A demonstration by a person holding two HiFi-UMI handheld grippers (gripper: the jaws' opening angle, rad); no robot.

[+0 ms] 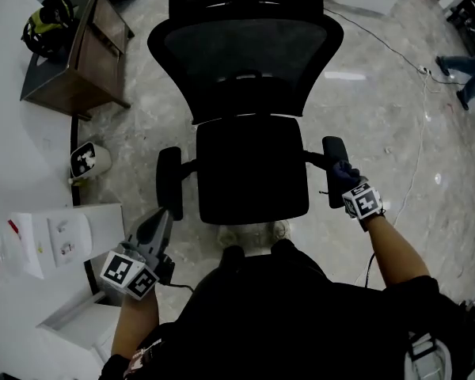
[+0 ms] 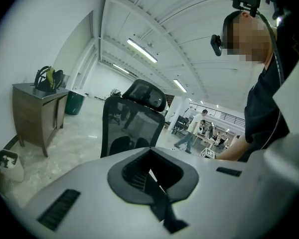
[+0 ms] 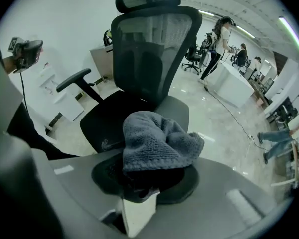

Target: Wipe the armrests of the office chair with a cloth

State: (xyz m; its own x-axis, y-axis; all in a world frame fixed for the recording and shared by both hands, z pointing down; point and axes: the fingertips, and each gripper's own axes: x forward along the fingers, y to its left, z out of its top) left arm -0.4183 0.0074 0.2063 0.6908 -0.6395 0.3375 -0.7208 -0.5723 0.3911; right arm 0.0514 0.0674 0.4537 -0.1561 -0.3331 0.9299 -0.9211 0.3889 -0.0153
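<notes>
Right claw grips cloth at right armrest, likely mid-wipe; left claw closed, empty; left armrest probably pending

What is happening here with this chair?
A person stands before an office chair with a gripper in each hand. The right gripper is shut on a grey cloth and holds it at the armrest on the person's right. The left gripper, shut and empty, hangs near the other armrest.
</notes>
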